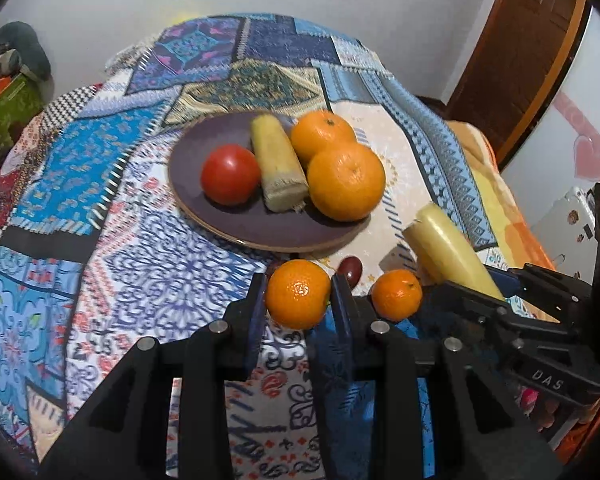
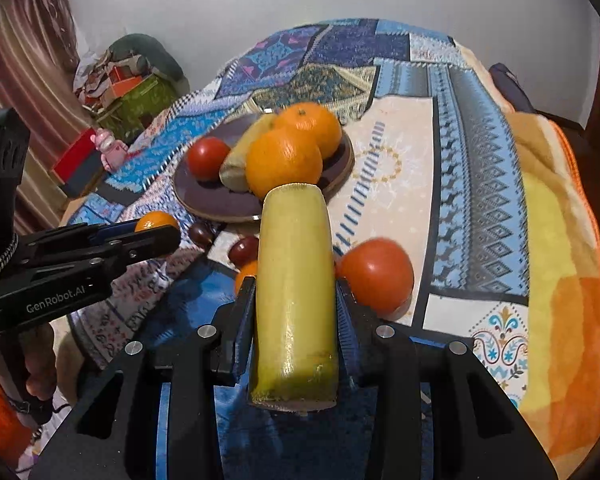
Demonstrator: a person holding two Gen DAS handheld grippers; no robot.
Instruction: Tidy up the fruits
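Note:
A purple plate point(image 1: 236, 222) on the patterned cloth holds a tomato point(image 1: 230, 174), a yellow sugarcane piece point(image 1: 278, 164) and two oranges point(image 1: 346, 180). My left gripper point(image 1: 298, 294) is shut on a small mandarin point(image 1: 298, 294) just in front of the plate. My right gripper point(image 2: 296, 300) is shut on a long yellow sugarcane piece point(image 2: 294, 292), held above the cloth; it also shows in the left wrist view point(image 1: 448, 248). Another mandarin point(image 1: 396, 295), two dark red jujubes point(image 2: 244, 250) and a tomato point(image 2: 376, 276) lie on the cloth.
The cloth covers a table point(image 2: 480, 160) with an orange-yellow blanket point(image 2: 552, 240) along its right side. Boxes and a green bag point(image 2: 140, 92) sit off the far left. A brown door point(image 1: 520, 40) stands at the right.

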